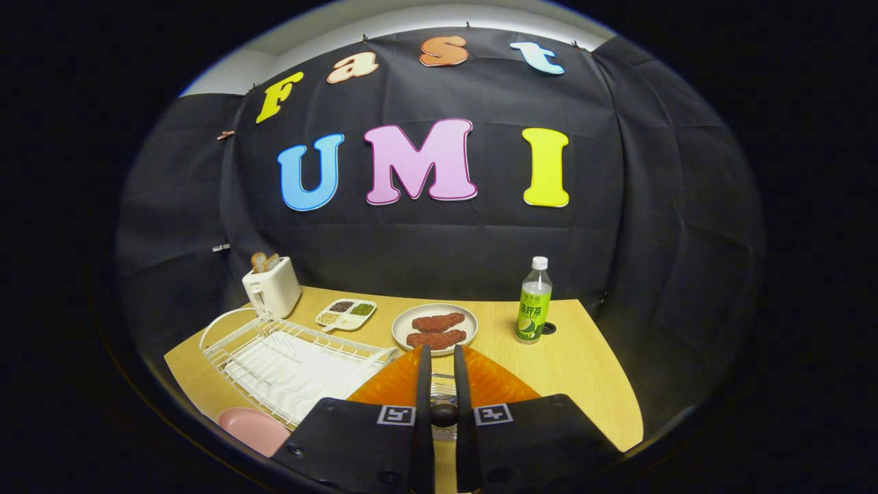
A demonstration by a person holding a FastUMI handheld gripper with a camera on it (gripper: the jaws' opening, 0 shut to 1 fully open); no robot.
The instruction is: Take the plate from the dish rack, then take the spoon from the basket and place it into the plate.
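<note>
Worktop: I see bare wood along the right edge and ahead of the bottle; the far edge meets the booth wall.
Dish rack: white wire, left side near the front edge, slots look empty.
Pink plate: front-left corner, just beside the rack.
Orange basket: directly ahead of the fingers, touching them.
Gripper: fingers nearly together, narrow gap, a dark rounded end sits between them with a metallic bit, I can't tell if it's the spoon.
Back edge: toaster, sectioned dish, plate of meat, green tea bottle.
</note>
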